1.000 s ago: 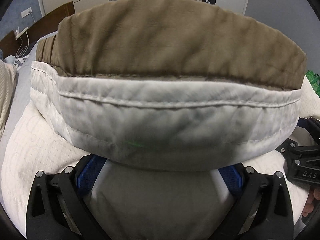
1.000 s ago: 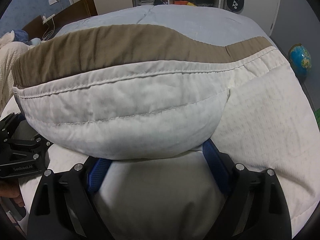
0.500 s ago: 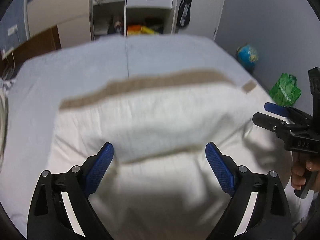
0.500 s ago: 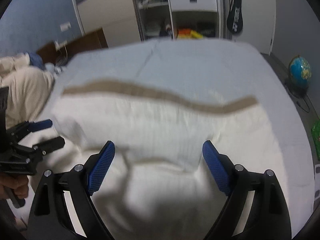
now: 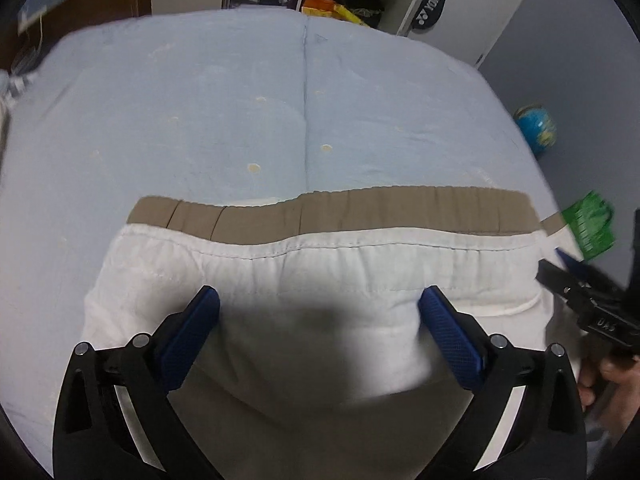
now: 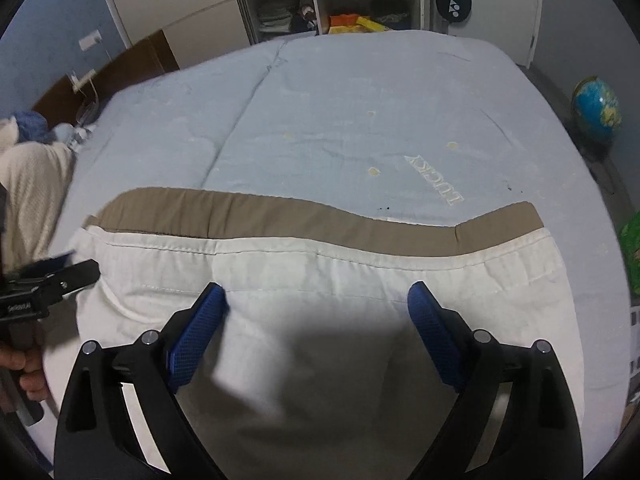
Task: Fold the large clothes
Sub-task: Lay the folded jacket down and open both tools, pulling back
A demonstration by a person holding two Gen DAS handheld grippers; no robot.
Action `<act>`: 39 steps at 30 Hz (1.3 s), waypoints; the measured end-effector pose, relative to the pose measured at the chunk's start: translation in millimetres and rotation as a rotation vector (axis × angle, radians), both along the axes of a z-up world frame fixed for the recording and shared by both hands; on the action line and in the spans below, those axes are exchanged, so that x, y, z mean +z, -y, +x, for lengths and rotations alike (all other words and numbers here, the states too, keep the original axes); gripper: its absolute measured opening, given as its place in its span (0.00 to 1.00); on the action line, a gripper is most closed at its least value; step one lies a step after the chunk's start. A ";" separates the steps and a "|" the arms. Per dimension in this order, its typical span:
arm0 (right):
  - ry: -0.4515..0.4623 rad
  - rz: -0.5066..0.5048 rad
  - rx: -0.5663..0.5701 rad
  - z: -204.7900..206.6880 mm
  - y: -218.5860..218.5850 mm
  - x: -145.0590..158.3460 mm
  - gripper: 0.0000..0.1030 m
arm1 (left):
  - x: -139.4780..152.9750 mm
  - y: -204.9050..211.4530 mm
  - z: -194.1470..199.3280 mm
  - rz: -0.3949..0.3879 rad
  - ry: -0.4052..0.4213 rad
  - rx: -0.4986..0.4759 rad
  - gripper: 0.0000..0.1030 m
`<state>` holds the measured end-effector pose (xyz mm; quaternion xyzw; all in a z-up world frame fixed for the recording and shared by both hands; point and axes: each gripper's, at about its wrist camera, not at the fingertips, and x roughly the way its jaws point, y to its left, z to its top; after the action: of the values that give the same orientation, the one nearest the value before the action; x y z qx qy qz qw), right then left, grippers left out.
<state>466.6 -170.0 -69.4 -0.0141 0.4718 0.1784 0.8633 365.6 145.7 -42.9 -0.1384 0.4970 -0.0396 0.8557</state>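
A large white garment point(image 5: 320, 320) with a brown band point(image 5: 360, 212) along its far edge lies folded on the light blue bed; it also shows in the right wrist view point(image 6: 340, 300), brown band point(image 6: 280, 220) at the far edge. My left gripper point(image 5: 319, 300) is open and empty, just above the white cloth. My right gripper point(image 6: 318, 296) is open and empty over the same cloth. Each gripper shows at the edge of the other's view, the right one point(image 5: 576, 284) and the left one point(image 6: 60, 276).
The blue bedspread point(image 6: 340, 120) stretches beyond the garment. A cream knitted blanket point(image 6: 28, 188) lies at the left. A globe point(image 6: 596, 108) and a green bag point(image 5: 588, 228) sit on the floor at the right. A wardrobe with shelves point(image 6: 320, 4) stands behind the bed.
Both grippers let go of the garment's edge, which dropped flat onto the bed. Both jaws stand open, drawn back above the cloth.
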 end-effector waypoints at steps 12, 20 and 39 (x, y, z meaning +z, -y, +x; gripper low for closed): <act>0.060 0.061 -0.101 -94.6 118.4 14.6 0.85 | 9.7 -48.0 -111.0 -0.026 0.079 0.082 0.88; 0.045 -0.059 -0.154 -154.3 164.3 -18.3 0.85 | -20.2 -66.0 -186.4 0.017 0.058 0.105 0.87; 0.018 -0.031 -0.248 -238.1 205.1 -15.7 0.86 | -20.5 -79.4 -302.1 -0.083 0.035 0.176 0.92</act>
<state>228.5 -375.1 -85.1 0.0294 0.4650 0.0628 0.8826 63.4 225.1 -63.4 -0.2162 0.4659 0.0127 0.8579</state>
